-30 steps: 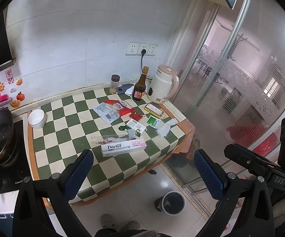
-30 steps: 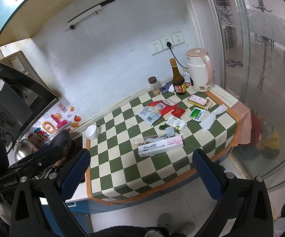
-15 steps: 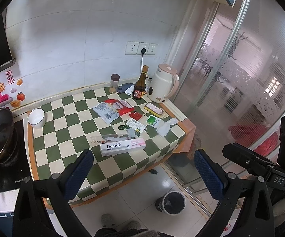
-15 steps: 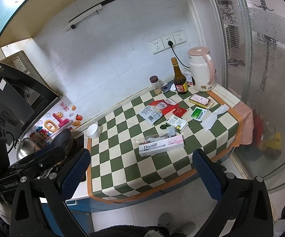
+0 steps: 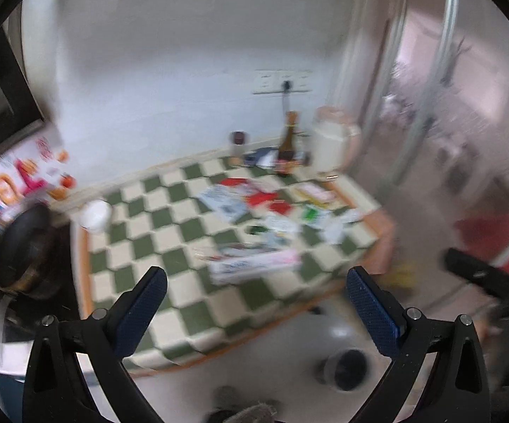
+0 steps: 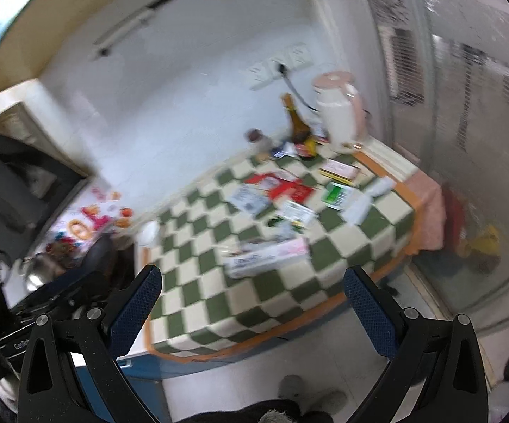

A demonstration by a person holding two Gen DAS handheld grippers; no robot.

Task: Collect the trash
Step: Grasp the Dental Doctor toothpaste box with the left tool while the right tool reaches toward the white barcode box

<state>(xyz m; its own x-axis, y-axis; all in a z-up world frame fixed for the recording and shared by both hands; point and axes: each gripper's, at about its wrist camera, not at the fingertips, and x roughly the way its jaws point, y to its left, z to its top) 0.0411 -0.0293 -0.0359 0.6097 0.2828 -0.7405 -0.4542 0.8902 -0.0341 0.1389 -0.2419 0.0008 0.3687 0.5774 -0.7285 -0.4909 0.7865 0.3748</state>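
Both views are motion-blurred. Litter lies on a green-and-white checked counter [image 5: 141, 232] [image 6: 198, 303]: a long pink-and-white toothpaste box [image 5: 254, 264] [image 6: 268, 255] near the front, several wrappers and cartons behind it, among them a white packet [image 5: 224, 202] [image 6: 249, 199], a red wrapper [image 5: 261, 197] [image 6: 289, 188] and a green-and-white carton [image 5: 310, 213] [image 6: 337, 195]. My left gripper [image 5: 254, 306] and right gripper [image 6: 254, 303] both hang open in front of and above the counter, holding nothing. A grey bin [image 5: 346, 368] stands on the floor below the counter's front edge.
At the back stand a dark bottle [image 5: 287, 149] [image 6: 300, 128], a white kettle [image 5: 331, 144] [image 6: 339, 112] and a small jar [image 5: 237, 144]. A white bowl [image 5: 95, 215] sits at the left, a black pan [image 5: 22, 243] beyond it. A glass sliding door [image 6: 465, 141] closes off the right.
Both cameras have moved closer to the counter and the picture has blurred with the motion. Both grippers stay open and empty; the litter has not shifted.
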